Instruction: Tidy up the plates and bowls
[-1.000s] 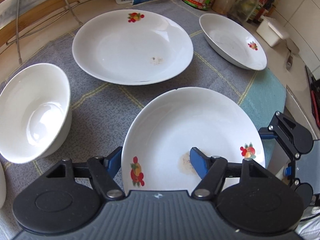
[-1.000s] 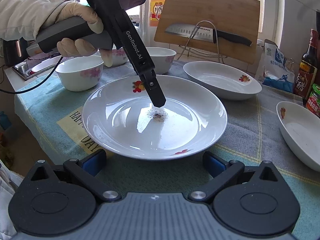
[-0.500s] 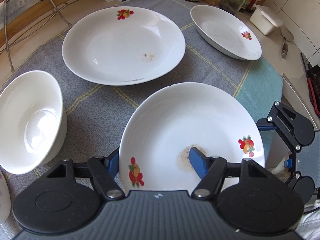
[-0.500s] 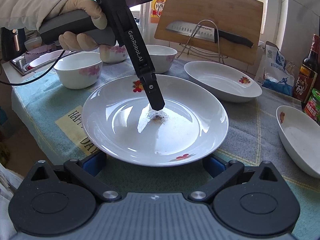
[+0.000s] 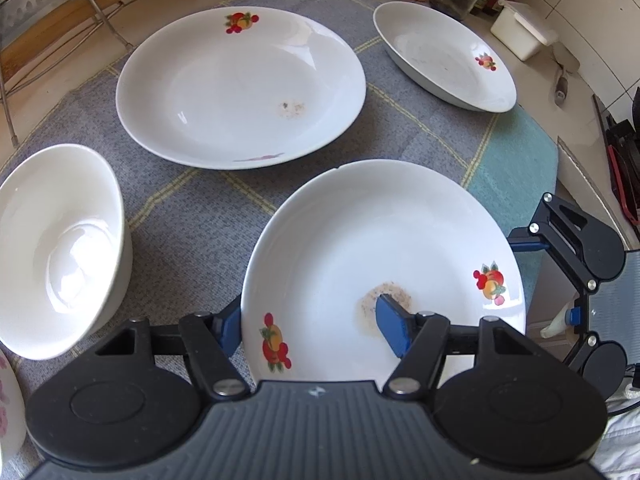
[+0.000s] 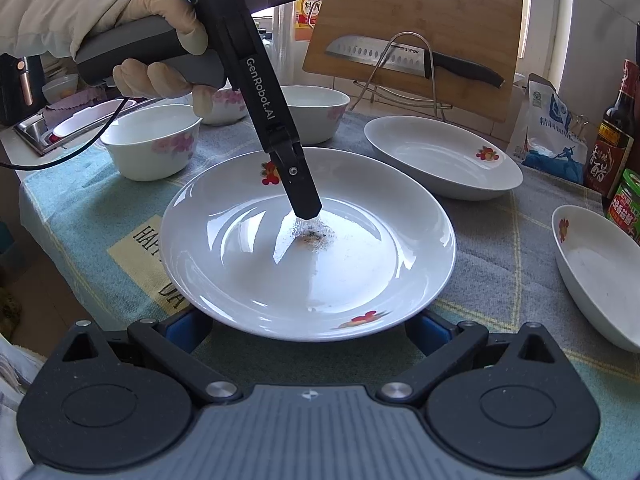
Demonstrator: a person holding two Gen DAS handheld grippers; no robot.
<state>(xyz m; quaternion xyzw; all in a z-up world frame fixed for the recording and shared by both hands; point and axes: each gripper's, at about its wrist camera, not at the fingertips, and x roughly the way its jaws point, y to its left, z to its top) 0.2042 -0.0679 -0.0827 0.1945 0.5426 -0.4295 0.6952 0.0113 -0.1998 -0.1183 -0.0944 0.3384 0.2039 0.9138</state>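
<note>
My left gripper (image 5: 310,326) is shut on the rim of a white plate (image 5: 384,248) with fruit prints. One finger (image 5: 394,330) lies inside on a brown stain, the other is under the rim. The plate is held above the cloth. It also shows in the right wrist view (image 6: 308,248), with the left gripper's finger (image 6: 300,184) in it. My right gripper (image 6: 308,330) is open, its fingers on either side of the plate's near rim, below it. A second plate (image 5: 240,88) and a third plate (image 5: 444,56) lie beyond. A white bowl (image 5: 56,248) stands at left.
Several pink-flowered bowls (image 6: 152,140) stand on the cloth at the back left. A cutting board (image 6: 412,36) and knife (image 6: 400,60) rest on a wire rack behind. Sauce bottles and jars (image 6: 612,140) and a bag (image 6: 552,132) line the right side.
The left gripper has lifted the plate a little and carried it towards the second plate. The right gripper stays open under the near rim.
</note>
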